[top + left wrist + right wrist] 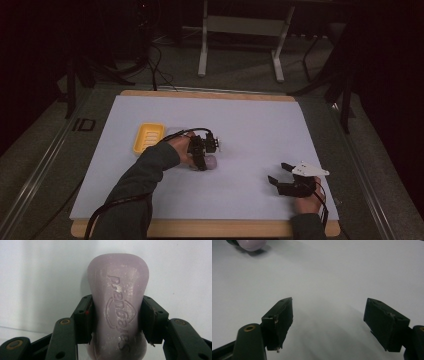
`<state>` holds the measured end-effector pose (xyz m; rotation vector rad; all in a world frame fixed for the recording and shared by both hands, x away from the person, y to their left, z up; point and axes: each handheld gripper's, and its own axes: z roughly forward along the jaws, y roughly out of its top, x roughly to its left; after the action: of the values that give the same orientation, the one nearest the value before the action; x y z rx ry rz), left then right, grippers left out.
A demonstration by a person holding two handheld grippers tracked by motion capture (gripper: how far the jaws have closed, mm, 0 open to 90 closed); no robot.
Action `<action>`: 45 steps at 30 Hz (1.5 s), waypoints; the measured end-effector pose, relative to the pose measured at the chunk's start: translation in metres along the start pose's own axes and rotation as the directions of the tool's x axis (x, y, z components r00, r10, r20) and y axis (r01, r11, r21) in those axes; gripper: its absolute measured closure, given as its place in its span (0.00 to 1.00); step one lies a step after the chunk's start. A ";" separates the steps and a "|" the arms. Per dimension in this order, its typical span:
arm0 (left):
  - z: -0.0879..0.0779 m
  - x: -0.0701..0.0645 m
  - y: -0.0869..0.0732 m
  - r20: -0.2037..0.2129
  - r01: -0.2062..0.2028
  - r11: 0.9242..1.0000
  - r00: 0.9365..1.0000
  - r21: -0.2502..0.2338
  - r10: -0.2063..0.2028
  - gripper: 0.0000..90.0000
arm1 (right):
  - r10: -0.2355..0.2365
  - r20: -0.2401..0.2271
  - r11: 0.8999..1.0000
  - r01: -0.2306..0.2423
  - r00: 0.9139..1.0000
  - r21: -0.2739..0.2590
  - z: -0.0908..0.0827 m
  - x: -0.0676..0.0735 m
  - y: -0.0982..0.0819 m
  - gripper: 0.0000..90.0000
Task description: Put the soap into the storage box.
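Left claw (204, 164) clenched on the lilac soap (117, 305), pads pressing its two long sides, low over the white desk (250, 125) near its middle, just right of the yellow dish (148, 137). Right claw (279, 173) released, jaws spread wide over bare desk at the near right, well apart from the soap.

A wooden table (210, 95) carries a white sheet (250, 130). On the sheet a yellow dish (148, 137) lies just left of the left gripper (204, 162), whose pale soap (211, 161) seems to rest there.
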<state>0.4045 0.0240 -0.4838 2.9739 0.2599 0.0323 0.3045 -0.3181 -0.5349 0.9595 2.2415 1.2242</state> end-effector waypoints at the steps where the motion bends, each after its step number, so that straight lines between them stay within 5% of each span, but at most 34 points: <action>1: -0.001 0.000 -0.001 0.000 0.001 1.000 1.000 0.005 -0.001 0.55 | 0.000 0.000 1.000 0.000 1.000 0.000 0.000 0.000 0.000 0.26; 45: -0.027 0.020 -0.037 -0.017 0.095 0.994 0.995 -0.050 -0.096 0.55 | 0.001 0.001 1.000 -0.001 1.000 -0.001 0.000 0.000 0.000 0.26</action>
<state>0.4174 0.0676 -0.4630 2.9101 0.3980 0.0559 0.3044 -0.3182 -0.5349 0.9603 2.2398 1.2250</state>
